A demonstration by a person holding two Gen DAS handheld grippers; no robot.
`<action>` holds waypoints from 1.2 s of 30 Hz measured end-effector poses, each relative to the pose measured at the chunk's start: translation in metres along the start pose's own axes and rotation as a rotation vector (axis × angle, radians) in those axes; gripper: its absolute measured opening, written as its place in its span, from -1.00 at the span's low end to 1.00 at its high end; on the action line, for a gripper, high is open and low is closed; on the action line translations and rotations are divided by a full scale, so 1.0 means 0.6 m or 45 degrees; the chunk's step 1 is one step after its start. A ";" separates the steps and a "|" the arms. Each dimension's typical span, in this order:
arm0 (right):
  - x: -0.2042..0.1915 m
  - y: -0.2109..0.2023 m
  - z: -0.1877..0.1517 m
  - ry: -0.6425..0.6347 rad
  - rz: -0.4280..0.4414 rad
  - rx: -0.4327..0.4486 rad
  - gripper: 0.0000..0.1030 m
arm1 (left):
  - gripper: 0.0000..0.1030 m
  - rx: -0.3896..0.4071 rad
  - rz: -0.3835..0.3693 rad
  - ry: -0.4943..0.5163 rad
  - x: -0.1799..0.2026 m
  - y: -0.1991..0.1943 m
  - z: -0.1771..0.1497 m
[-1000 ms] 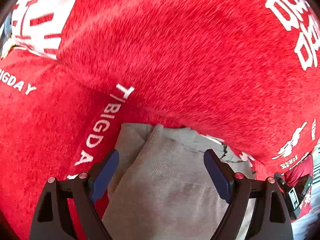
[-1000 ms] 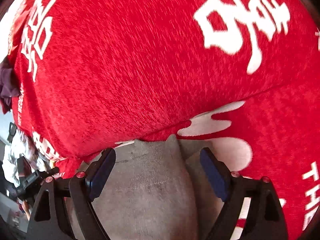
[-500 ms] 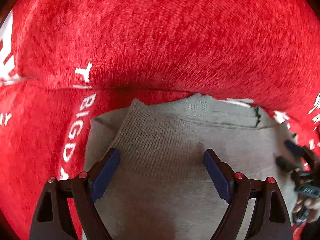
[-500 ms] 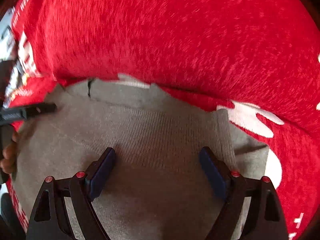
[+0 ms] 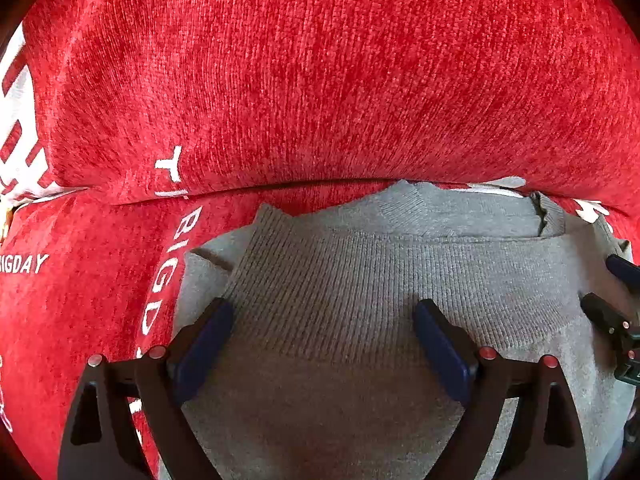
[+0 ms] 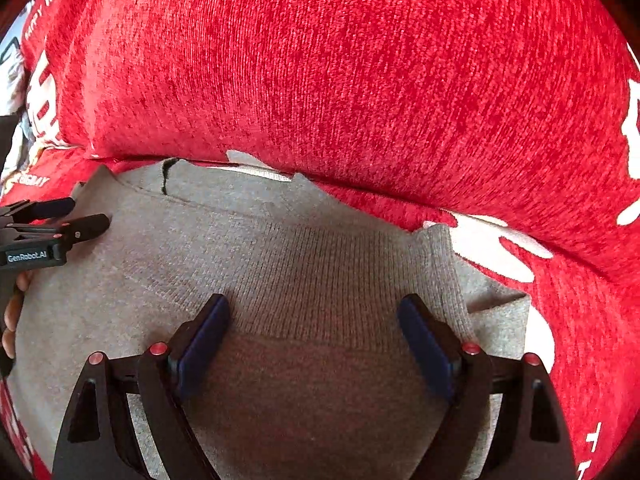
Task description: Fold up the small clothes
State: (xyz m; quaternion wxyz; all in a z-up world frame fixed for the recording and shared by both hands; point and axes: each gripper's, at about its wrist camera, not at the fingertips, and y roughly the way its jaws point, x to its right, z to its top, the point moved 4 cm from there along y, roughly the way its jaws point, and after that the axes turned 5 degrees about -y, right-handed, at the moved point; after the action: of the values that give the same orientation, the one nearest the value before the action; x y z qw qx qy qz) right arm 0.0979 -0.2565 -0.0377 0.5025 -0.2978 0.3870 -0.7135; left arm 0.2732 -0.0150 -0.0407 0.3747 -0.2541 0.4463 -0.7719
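A grey knit garment lies flat on red fabric, its ribbed band towards the far side and a small notch at its far edge. My left gripper points steeply down over the band's left part. Its jaws are opening; the knit lies beneath the gap and the blue pads do not press it. In the right wrist view the same garment fills the lower half. My right gripper hovers open over the band's right part, nothing pinched. Each gripper shows in the other's view: the right, the left.
A red plush cover with white lettering lies under the garment and rises in a thick fold just behind it. A person's fingers show at the left edge of the right wrist view.
Both grippers have come down and closer to the grey garment, which now spreads wide under them. Each view has rolled level, and the other gripper has come into view.
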 end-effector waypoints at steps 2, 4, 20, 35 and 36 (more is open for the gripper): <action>-0.004 0.007 -0.002 0.000 0.002 -0.002 0.74 | 0.82 0.000 -0.007 -0.004 0.000 0.008 -0.001; -0.002 0.013 0.000 0.011 0.019 -0.008 0.75 | 0.82 -0.003 -0.006 -0.004 0.000 0.011 -0.001; -0.156 -0.085 -0.077 -0.100 -0.014 -0.005 0.84 | 0.99 0.073 0.046 -0.002 -0.052 -0.114 -0.145; -0.114 -0.190 -0.169 0.141 0.031 0.099 0.85 | 1.00 -0.056 0.020 -0.298 -0.155 -0.162 -0.232; -0.111 -0.175 -0.183 0.141 0.015 0.046 0.85 | 1.00 -0.086 0.027 -0.295 -0.155 -0.150 -0.241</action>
State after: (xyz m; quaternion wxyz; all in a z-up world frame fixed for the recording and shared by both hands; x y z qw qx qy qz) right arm -0.0215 -0.1450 -0.0083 0.4898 -0.2464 0.4029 -0.7328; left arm 0.1913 0.1609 -0.0356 0.4231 -0.3494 0.4285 -0.7179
